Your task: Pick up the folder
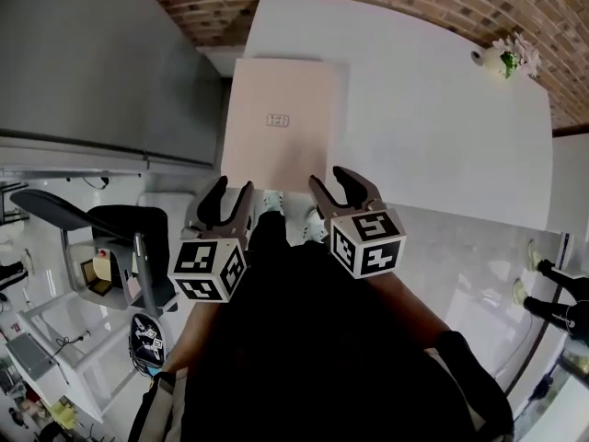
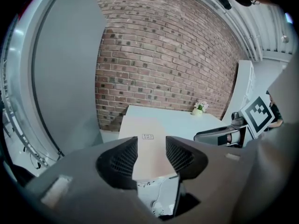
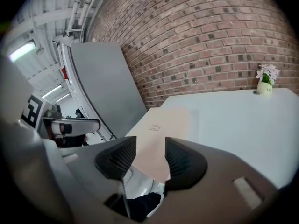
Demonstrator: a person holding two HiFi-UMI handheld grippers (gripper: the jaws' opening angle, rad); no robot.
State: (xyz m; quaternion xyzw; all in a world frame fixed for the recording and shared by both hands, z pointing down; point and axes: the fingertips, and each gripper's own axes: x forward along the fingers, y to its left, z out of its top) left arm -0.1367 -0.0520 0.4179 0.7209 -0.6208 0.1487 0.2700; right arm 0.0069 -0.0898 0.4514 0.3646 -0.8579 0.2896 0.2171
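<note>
Folder: the folder lies flat on the white tabletop, at its near left corner. Its near edge seems to jut past the rim toward me, which would leave a lip to pinch.
Left hand-held gripper: my left hand-held gripper is released and its jaws are opening. Nothing sits between the pads, and the tips are just short of the folder's near left end.
Right hand-held gripper: my right hand-held gripper is likewise released and opening, near the folder's near right end.
Why two: I judge a wide, thin folder would droop from one corner, so I take both.
Jaw set: the jaws stand side by side and do not yet straddle the folder's thickness.
Flower pot: the flower pot is well apart.
</note>
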